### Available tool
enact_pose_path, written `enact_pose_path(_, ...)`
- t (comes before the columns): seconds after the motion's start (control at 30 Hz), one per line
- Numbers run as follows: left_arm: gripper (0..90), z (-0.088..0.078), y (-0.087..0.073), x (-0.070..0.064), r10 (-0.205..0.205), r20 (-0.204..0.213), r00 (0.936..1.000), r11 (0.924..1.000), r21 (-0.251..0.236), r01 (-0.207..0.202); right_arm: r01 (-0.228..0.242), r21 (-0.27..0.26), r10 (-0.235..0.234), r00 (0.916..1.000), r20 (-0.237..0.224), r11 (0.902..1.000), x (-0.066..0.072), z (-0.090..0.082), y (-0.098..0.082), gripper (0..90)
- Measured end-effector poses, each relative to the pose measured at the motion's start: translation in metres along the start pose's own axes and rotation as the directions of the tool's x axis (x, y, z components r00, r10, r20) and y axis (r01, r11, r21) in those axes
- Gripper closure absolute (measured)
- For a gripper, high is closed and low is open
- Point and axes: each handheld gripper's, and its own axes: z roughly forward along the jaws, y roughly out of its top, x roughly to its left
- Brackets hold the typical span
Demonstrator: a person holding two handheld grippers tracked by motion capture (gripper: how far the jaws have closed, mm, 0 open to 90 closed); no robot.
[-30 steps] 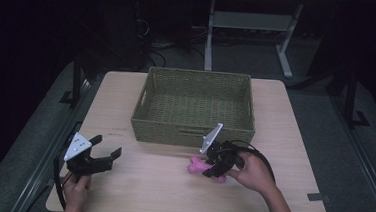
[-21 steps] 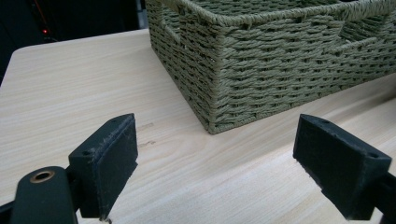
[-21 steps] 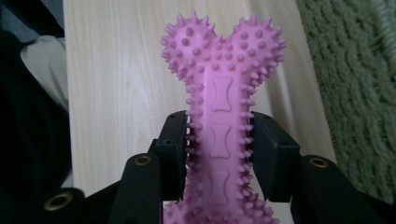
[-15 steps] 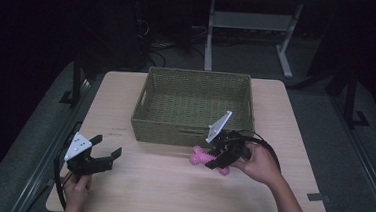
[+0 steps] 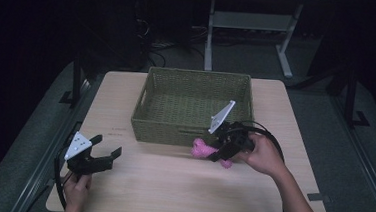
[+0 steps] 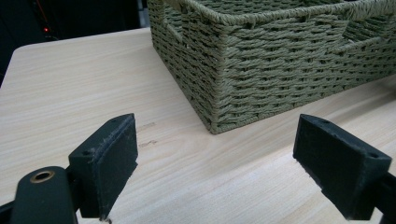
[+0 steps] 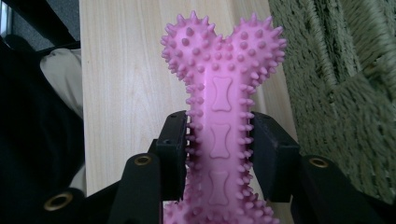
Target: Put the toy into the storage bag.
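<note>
Worktop (image 5: 135, 182), frame centre. On it I log: basket (image 5: 196, 106), upper centre; bone toy (image 5: 202, 149) just below the basket's near wall, centre-right, between my right tongs (image 5: 212, 155); left tongs (image 5: 106, 156) lower left, well apart from both.

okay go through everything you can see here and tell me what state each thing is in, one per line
Pink spiky bone toy: clamped at its shaft, lifted off the table by the basket's near wall.
Right gripper: shut on the bone toy.
Left gripper: open, nothing between its jaws, low over the table.
Woven basket: upright on the table, nothing seen inside.
Table: bare wood, carrying the basket.
</note>
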Motion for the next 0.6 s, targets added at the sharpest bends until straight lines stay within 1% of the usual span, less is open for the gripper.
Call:
enact_pose_path(0.07,13.3,0.0,0.0,0.0,-0.003,0.001,1.0,1.0,0.001,0.003,0.002,0.001,-0.002,1.0,0.002,1.0,-0.001,-0.004,0.003,58.1)
enact_pose_path(0.1,13.3,0.0,0.0,0.0,-0.003,0.002,1.0,1.0,-0.001,0.003,0.003,-0.002,-0.004,1.0,-0.005,1.0,-0.002,-0.006,0.004,58.1)
enact_pose_path(0.17,13.3,-0.001,0.0,0.0,-0.003,0.001,1.0,1.0,-0.004,0.003,0.005,-0.001,-0.005,1.0,-0.003,1.0,-0.002,-0.007,0.005,58.1)
enact_pose_path(0.3,13.3,0.0,0.0,0.0,0.0,0.002,1.0,1.0,-0.004,0.0,0.014,0.001,-0.014,0.9998,0.01,0.9999,-0.005,-0.018,0.013,58.1)
enact_pose_path(0.33,13.3,0.0,0.0,0.0,0.001,0.002,1.0,1.0,-0.004,-0.001,0.015,-0.002,-0.015,0.9999,0.007,0.9999,-0.006,-0.02,0.014,58.1)
enact_pose_path(0.43,13.3,0.0,0.0,0.0,0.002,0.002,1.0,1.0,-0.003,-0.002,0.016,-0.005,-0.016,0.9998,0.01,0.9999,-0.01,-0.026,0.019,58.1)
enact_pose_path(0.57,13.3,0.0,0.0,0.001,0.002,0.0,1.0,1.0,-0.003,-0.002,0.008,-0.002,-0.008,0.9999,0.013,1.0,-0.021,-0.034,0.024,58.1)
enact_pose_path(0.6,13.3,0.0,0.0,0.001,0.002,0.0,1.0,1.0,-0.003,-0.002,0.008,-0.002,-0.008,0.9999,0.013,1.0,-0.021,-0.034,0.024,58.1)
